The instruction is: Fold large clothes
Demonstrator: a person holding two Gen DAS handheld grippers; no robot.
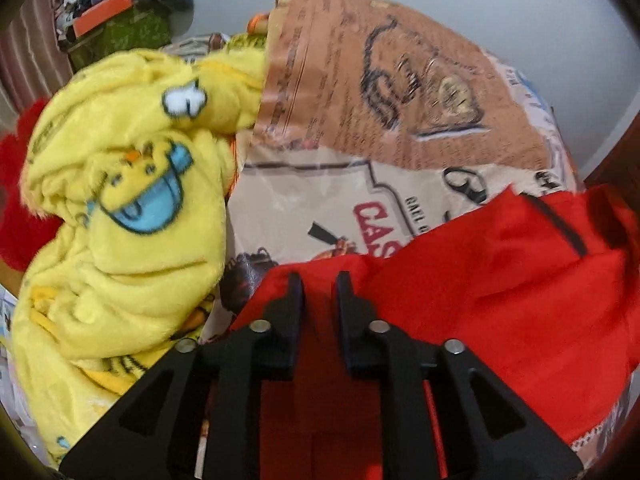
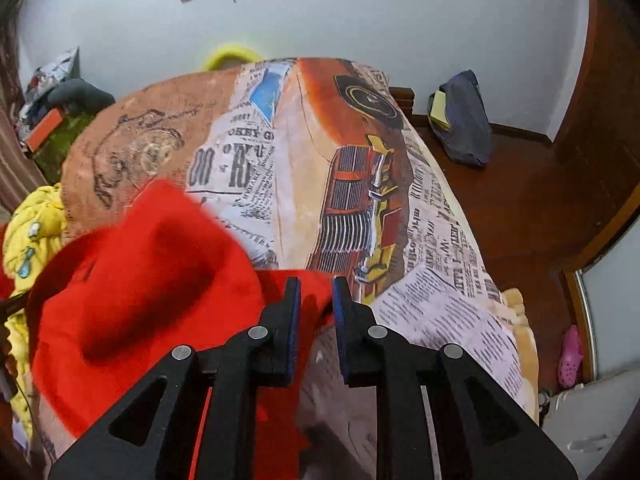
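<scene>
A red garment (image 1: 500, 280) with a dark zip (image 1: 560, 224) lies spread on the bed's newspaper-and-car print sheet (image 1: 380, 100). My left gripper (image 1: 319, 280) hovers over the garment's near left part. Its jaws stand apart, with red cloth showing in the gap below and nothing pinched. In the right wrist view the red garment (image 2: 152, 280) bulges at the left over the sheet (image 2: 360, 160). My right gripper (image 2: 316, 284) has a bunched fold of its edge between the pads.
A crumpled yellow fleece (image 1: 120, 200) with blue cartoon prints lies left of the red garment, also in view as yellow fleece (image 2: 28, 236). A cluttered green box (image 1: 120, 28) stands far left. On the wooden floor (image 2: 540, 208) right of the bed sit a dark blue bag (image 2: 464, 120) and a pink shoe (image 2: 570, 356).
</scene>
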